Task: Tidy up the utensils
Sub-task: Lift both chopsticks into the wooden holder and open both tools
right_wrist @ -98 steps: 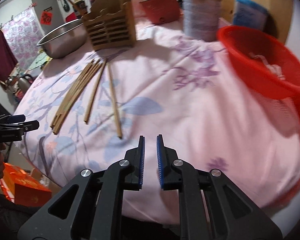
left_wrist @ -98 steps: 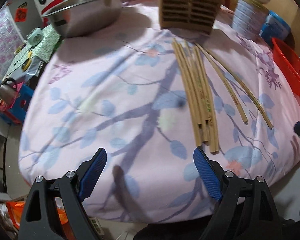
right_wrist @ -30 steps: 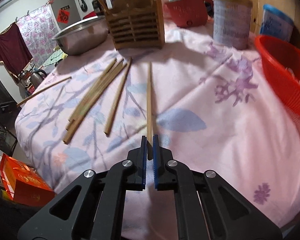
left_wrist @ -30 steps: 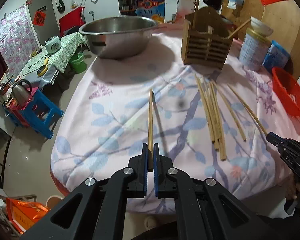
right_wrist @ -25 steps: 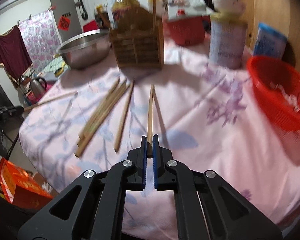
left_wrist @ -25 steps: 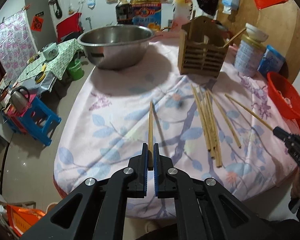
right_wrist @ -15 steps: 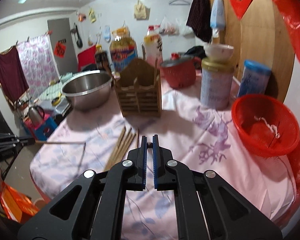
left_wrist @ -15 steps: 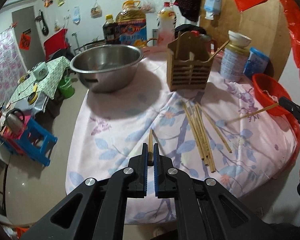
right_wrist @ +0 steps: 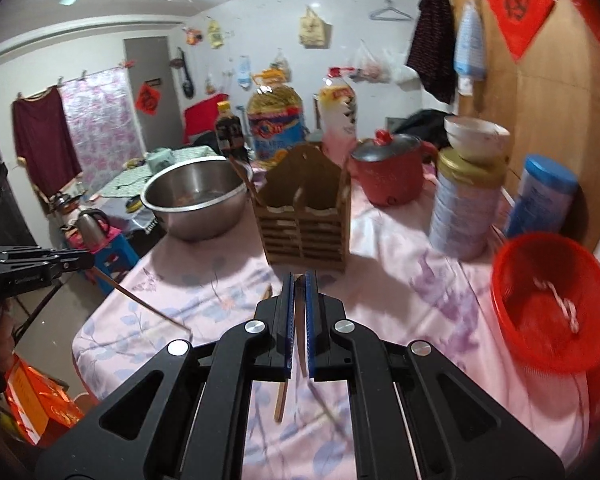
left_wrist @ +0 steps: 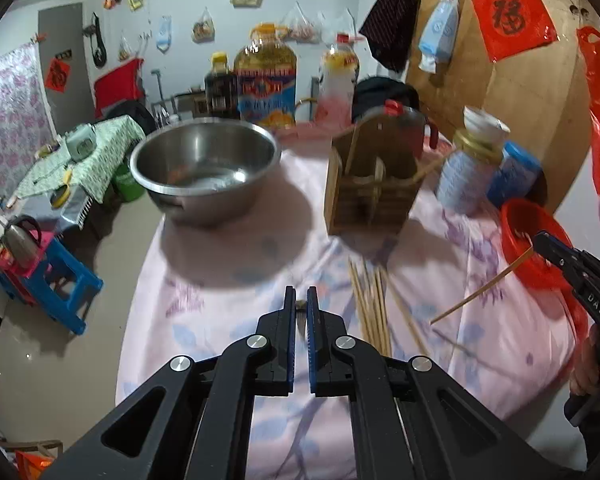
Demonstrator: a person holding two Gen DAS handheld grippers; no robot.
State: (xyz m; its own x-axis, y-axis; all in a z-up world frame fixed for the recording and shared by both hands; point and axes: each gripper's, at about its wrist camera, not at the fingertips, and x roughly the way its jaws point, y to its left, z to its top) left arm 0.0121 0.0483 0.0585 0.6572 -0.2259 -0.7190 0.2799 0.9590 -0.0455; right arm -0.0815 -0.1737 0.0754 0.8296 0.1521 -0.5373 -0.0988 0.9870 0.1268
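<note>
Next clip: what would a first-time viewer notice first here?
Each gripper is shut on a single chopstick lifted over the pink floral tablecloth: the left gripper and the right gripper. Behind stands the wooden utensil holder, with a steel bowl to its left and loose chopsticks in front.

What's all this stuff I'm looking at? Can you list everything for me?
Tablecloth: one, pink floral, covering the table.
Utensil holder: one, brown wood, mid-table.
Steel bowl: one, silver, left of the holder.
Loose chopsticks: several, tan, lying before the holder.
Pot: one, red, behind the holder.
Tin: one, pale blue, right of the holder.
Basket: one, red, right edge.
Left gripper: black, blue pads, clamping left chopstick.
Right gripper: same, clamping right chopstick.
</note>
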